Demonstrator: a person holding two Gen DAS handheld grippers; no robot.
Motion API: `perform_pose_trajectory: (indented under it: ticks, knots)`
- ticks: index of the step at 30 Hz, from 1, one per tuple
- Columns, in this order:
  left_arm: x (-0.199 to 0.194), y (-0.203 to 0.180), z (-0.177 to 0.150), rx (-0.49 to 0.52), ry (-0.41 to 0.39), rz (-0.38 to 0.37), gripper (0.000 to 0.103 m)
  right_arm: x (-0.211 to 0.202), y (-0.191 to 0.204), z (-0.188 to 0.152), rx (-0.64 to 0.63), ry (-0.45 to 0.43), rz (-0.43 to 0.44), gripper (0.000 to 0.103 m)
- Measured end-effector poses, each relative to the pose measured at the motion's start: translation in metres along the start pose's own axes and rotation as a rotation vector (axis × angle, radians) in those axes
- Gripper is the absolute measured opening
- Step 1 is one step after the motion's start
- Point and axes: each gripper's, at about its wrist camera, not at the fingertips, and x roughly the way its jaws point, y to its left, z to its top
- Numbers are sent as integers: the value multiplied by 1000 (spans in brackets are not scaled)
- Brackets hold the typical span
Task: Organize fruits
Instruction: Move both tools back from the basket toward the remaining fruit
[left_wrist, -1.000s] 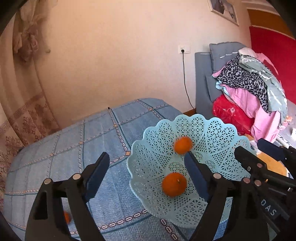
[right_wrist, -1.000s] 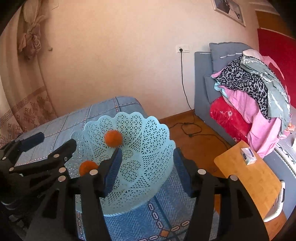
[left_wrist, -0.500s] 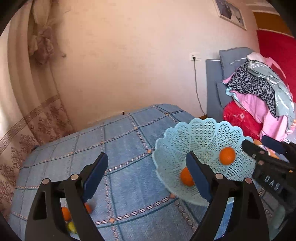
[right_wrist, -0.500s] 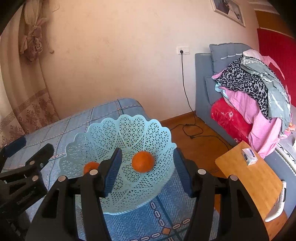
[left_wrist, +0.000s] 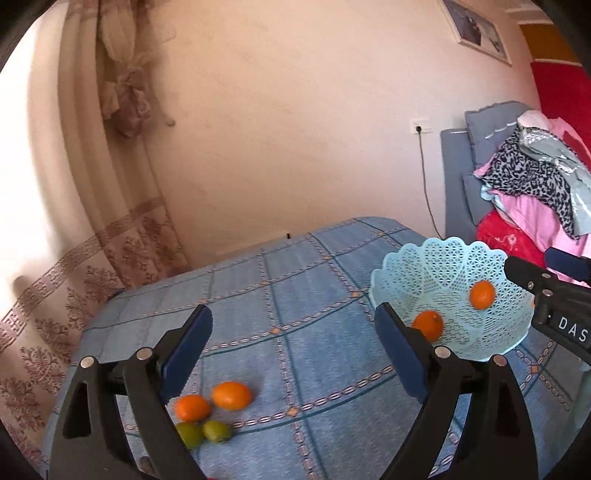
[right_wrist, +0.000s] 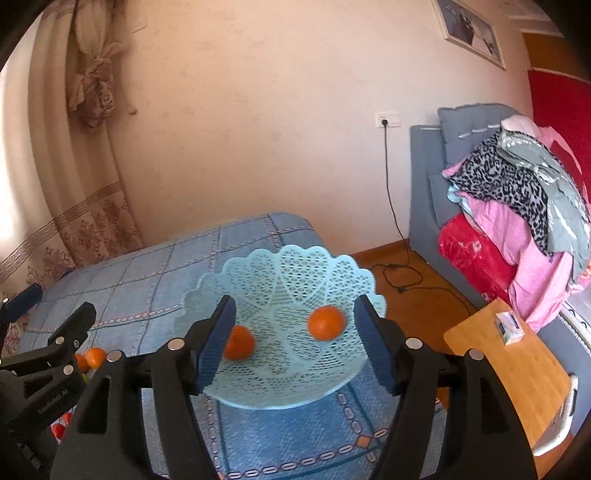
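Since a second ago the left tongs (left_wrist: 291, 350) have swung leftward, so the pale blue lattice basket (left_wrist: 424, 266) that sat between their fingers now lies off to their right, and loose fruit on the blue checked bedspread (left_wrist: 303, 280) has come into view. Two oranges rest inside the basket: one low near its left wall (left_wrist: 428, 325), partly behind the right finger of the left tongs, and one higher on the right wall (left_wrist: 482, 294). From the right wrist view the same basket (right_wrist: 295, 266) sits straight ahead of the right tongs (right_wrist: 295, 334), with one orange (right_wrist: 327, 322) between the blue pads and the other orange (right_wrist: 240, 342) tucked just behind the left pad. Both tongs stand wide apart and hold nothing. On the bedspread below the left tongs lie two more oranges, side by side and touching (left_wrist: 192, 407) (left_wrist: 232, 396), with two small green fruits (left_wrist: 217, 431) (left_wrist: 190, 435) just in front of them. Beyond the bed to the right are a wooden side table (right_wrist: 509, 365) carrying a small box (right_wrist: 509, 327), and a grey sofa (right_wrist: 424, 206) piled with clothes (right_wrist: 524, 206)
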Motion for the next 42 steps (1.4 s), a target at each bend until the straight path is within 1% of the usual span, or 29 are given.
perform_pose_trajectory:
  ticks: [1,3,4,5,7,8,10,12,18,24,27,34,38,42]
  knots:
    - [-3,2,-2,3,-6,12,89,-1,5,-1,-11,-6,1,76]
    - [-8,7,-6,8,-14,30,89,-2,12,-4,-26,-9,13,77]
    - [-10,10,-8,7,-13,34,90,-3,16,-5,-32,-10,23,79]
    - [-12,14,-10,1,-11,38,92,-4,20,-7,-36,-17,36,86]
    - [-16,24,-14,-11,-7,42,92,-12,29,-12,-56,-53,73,95]
    - [-17,28,-16,-19,-2,43,92,-15,32,-14,-67,-64,82,98]
    - [-18,41,-20,-41,16,40,92,-19,43,-18,-99,-72,90,98]
    - [-18,54,-27,-60,41,40,92,-19,53,-23,-116,-51,111,99]
    - [-12,93,-47,-98,142,87,92,-9,82,-37,-128,75,220,99]
    - [-9,133,-68,-145,205,123,92,-6,107,-54,-166,140,273,99]
    - [-8,154,-80,-173,241,147,92,-3,121,-63,-177,187,319,99]
    - [-10,186,-109,-201,293,180,92,5,155,-84,-209,302,422,99]
    - [-15,198,-122,-209,306,183,92,5,177,-93,-265,323,452,99]
    - [-16,208,-136,-226,329,161,92,8,196,-104,-307,358,484,98]
